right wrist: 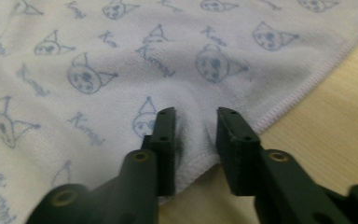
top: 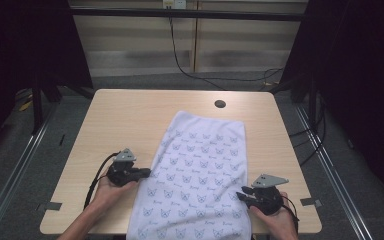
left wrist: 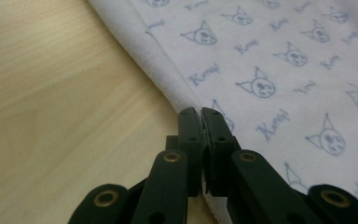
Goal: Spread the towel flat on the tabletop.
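Observation:
A white towel (top: 195, 170) printed with small blue cat faces lies lengthwise on the wooden table (top: 125, 115), its near end hanging over the front edge. My left gripper (top: 147, 173) lies at the towel's left hem. In the left gripper view the jaws (left wrist: 200, 114) are pressed together on that hem of the towel (left wrist: 270, 56). My right gripper (top: 241, 192) is at the towel's right edge near the front. In the right gripper view its jaws (right wrist: 195, 116) stand a little apart with a raised pucker of the towel (right wrist: 98, 70) squeezed between them.
A round cable hole (top: 220, 104) sits in the table's far right part. Bare wood (left wrist: 51, 93) lies left of the towel, and a narrower strip (right wrist: 335, 107) lies to its right. Dark frame posts and cables stand beyond the table.

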